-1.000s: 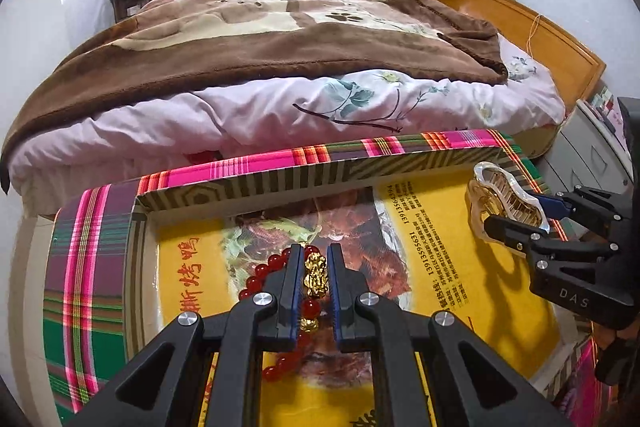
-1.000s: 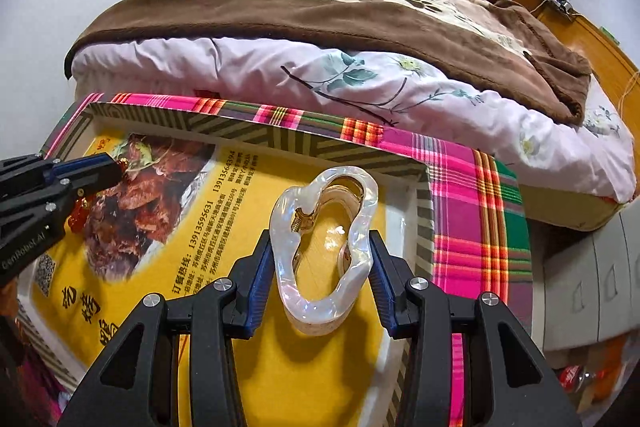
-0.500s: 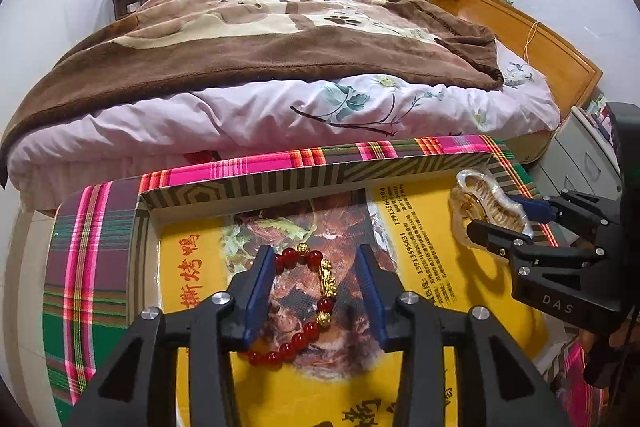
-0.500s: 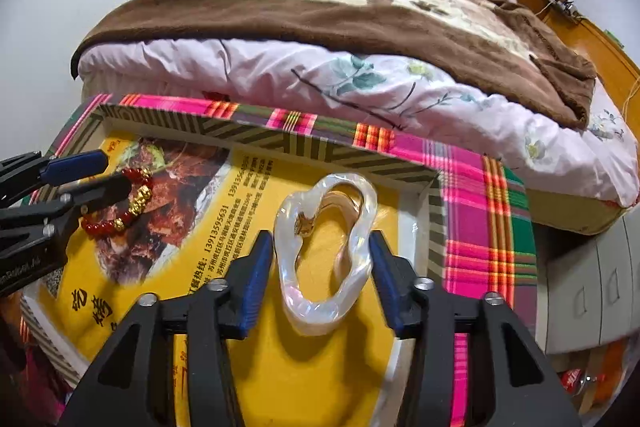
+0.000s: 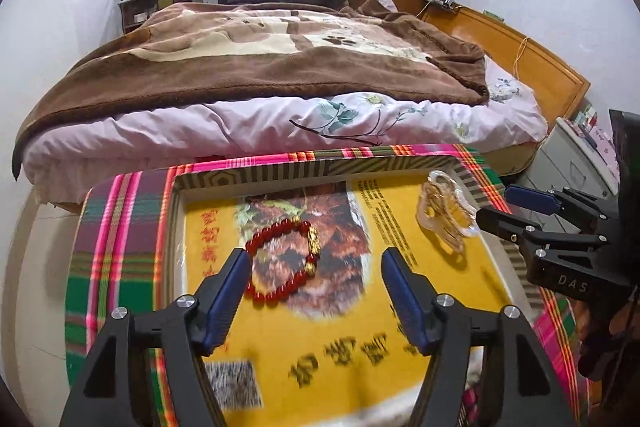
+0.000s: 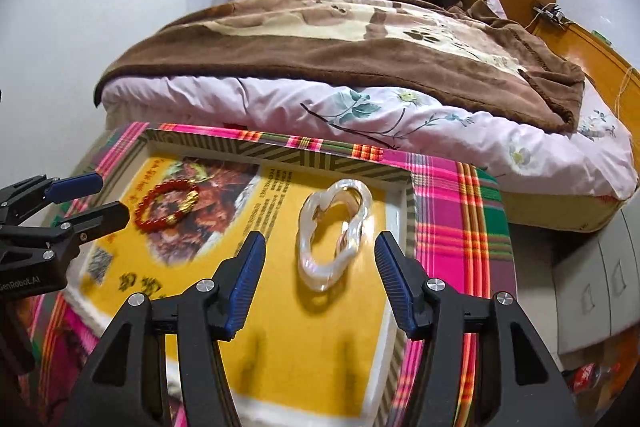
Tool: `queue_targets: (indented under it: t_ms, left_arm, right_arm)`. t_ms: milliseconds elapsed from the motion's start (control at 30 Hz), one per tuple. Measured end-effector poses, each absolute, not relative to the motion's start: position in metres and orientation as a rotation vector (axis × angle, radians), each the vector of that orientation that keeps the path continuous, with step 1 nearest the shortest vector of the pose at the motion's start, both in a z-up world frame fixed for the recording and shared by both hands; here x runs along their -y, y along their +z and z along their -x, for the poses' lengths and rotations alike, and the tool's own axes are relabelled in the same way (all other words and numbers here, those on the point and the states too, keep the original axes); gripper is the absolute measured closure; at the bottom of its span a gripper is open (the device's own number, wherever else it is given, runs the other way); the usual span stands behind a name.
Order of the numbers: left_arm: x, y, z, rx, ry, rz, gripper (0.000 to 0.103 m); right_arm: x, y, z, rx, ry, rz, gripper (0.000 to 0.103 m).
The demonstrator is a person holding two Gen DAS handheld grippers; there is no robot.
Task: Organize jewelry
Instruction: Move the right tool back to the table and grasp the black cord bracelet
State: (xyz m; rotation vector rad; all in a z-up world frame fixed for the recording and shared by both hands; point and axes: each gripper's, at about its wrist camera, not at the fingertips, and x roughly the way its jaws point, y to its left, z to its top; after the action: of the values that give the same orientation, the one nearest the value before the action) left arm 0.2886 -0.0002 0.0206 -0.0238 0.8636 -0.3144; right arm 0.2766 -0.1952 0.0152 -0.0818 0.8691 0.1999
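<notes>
A red bead bracelet (image 5: 282, 259) with gold charms lies on the yellow printed sheet inside a shallow box (image 5: 256, 175). My left gripper (image 5: 314, 275) is open and empty, just behind the bracelet. A pearly white hair claw clip (image 6: 334, 233) lies in the box's right part. My right gripper (image 6: 320, 267) is open and empty, with the clip between and ahead of its fingers, not touching. The bracelet (image 6: 166, 205) and left gripper (image 6: 92, 201) show at left in the right wrist view; the clip (image 5: 442, 217) and right gripper (image 5: 500, 207) show at right in the left wrist view.
The box rests on a table with a pink and green plaid cloth (image 5: 116, 227). A bed with a brown blanket (image 5: 260, 67) stands close behind the table. A grey drawer unit (image 6: 600, 267) is at the right.
Both grippers opened and drew back. The left one let go of the bracelet and the right one let go of the clip; both items now lie in the box.
</notes>
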Motion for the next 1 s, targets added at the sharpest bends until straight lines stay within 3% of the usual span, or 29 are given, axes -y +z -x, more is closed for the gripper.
queue_targets:
  t_ms: [500,1000]
  left_arm:
    - [-0.041,0.047,-0.171,-0.773,-0.268,0.061,0.023]
    - [-0.077,0.006,-0.090,-0.814,-0.225,0.163,0.022]
  right_arm:
    - [0.217,0.029,-0.166,-0.808,0.259,0.001,0.045]
    - [0.166,-0.021,-0.092,-0.839,0.478,0.227,0.045]
